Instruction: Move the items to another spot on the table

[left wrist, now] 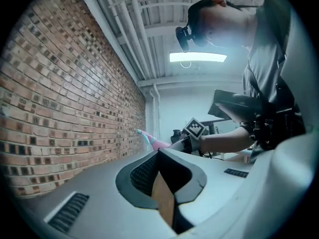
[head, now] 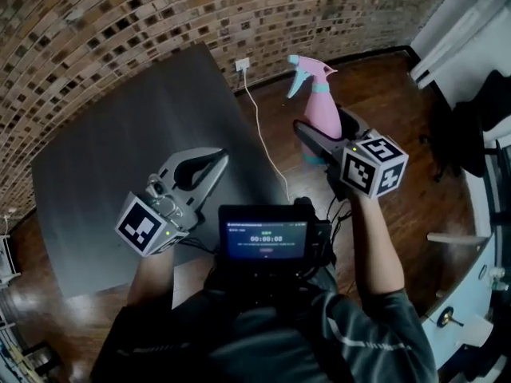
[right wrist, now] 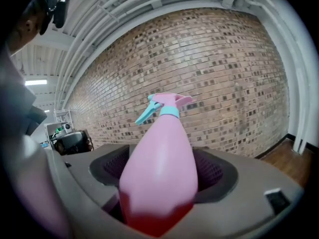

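Pink spray bottle [head: 323, 114] stands upright, trigger [head: 296, 84] leftward.

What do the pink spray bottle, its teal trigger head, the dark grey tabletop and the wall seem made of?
Pink spray bottle: likely plastic, smooth, semi-glossy; soft highlights on its body.
Teal trigger head: probably moulded plastic, matte.
Dark grey tabletop: unclear, perhaps laminate or a mat; flat, even, dull sheen.
Wall: brick, rough, visible mortar lines.
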The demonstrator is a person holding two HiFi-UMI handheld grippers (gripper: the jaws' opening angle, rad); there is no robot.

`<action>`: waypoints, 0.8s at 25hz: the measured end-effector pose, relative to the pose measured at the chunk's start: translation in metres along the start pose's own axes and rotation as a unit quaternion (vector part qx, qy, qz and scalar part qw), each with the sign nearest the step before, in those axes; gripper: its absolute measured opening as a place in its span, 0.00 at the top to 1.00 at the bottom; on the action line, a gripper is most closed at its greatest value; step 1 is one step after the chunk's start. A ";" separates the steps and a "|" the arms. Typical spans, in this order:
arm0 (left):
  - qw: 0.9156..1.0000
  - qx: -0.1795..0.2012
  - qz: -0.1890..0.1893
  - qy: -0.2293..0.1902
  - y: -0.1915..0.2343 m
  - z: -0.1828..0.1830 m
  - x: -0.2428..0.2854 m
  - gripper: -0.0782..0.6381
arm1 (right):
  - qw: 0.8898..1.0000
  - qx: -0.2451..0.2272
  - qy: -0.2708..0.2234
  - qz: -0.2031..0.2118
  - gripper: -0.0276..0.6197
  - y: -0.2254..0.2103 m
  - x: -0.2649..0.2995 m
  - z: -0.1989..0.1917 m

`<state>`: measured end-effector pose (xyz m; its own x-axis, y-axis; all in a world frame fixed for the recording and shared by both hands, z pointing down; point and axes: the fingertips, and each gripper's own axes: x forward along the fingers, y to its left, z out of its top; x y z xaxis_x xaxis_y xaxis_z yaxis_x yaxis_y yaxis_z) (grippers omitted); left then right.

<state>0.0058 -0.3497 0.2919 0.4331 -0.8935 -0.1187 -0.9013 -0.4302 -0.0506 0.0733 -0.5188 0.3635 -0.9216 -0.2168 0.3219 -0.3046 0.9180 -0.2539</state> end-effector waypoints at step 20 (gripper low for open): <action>0.964 0.108 0.240 0.031 0.102 0.039 0.004 0.90 | 0.951 -0.114 0.085 0.274 0.33 0.033 0.182 0.043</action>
<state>-0.0846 -0.3916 0.2477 -0.0415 -0.9917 -0.1213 -0.9751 0.0667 -0.2113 -0.1148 -0.5418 0.3748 -0.8693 0.3537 0.3452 0.2879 0.9301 -0.2280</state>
